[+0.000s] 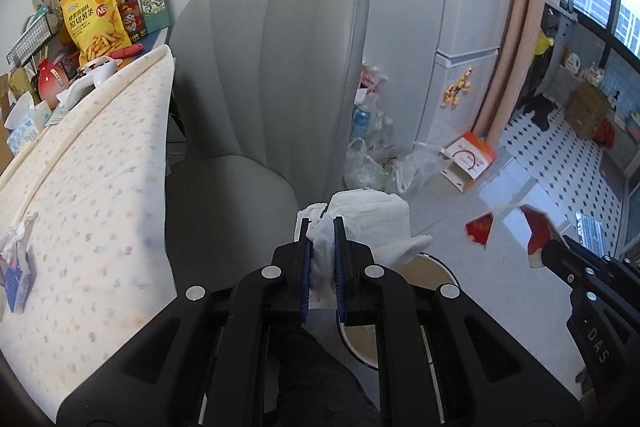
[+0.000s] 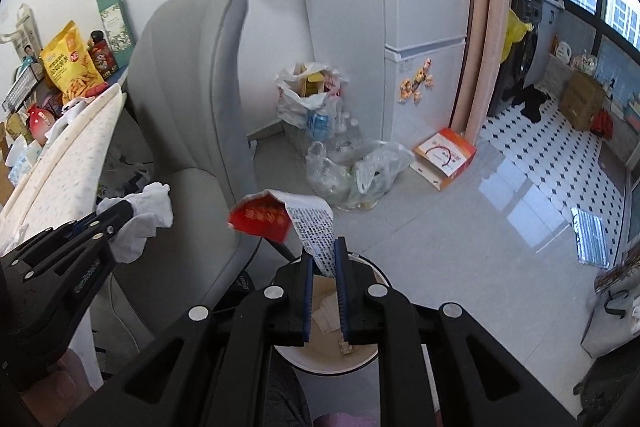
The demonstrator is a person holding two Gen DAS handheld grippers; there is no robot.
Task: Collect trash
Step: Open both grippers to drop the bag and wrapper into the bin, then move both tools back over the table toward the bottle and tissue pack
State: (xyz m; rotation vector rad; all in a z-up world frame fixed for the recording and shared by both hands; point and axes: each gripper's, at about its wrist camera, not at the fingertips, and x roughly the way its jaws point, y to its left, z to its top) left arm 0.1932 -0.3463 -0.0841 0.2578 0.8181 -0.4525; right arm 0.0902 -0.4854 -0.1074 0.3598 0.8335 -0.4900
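Observation:
My left gripper (image 1: 322, 223) is shut on a crumpled white tissue (image 1: 376, 219) that bulges out past its fingertips. It hangs just above a round white bin (image 1: 440, 263) with a tan inside. The right gripper (image 2: 323, 247) grips the white printed tail of a red snack wrapper (image 2: 264, 219), which stands up and curls left over the bin (image 2: 320, 363). Some paper scraps lie in the bin. In the left wrist view the right gripper (image 1: 548, 251) and its red wrapper (image 1: 480, 229) sit at the right. In the right wrist view the left gripper (image 2: 120, 211) and tissue (image 2: 148, 215) sit at the left.
A grey padded chair (image 1: 260, 67) stands right behind the bin. A table with a dotted cloth (image 1: 80, 167) is at the left, with a yellow snack bag (image 1: 96, 15) and boxes at its back. Plastic bags of bottles (image 2: 352, 167), an orange-white box (image 2: 444, 155) and a white fridge (image 2: 424, 27) lie beyond.

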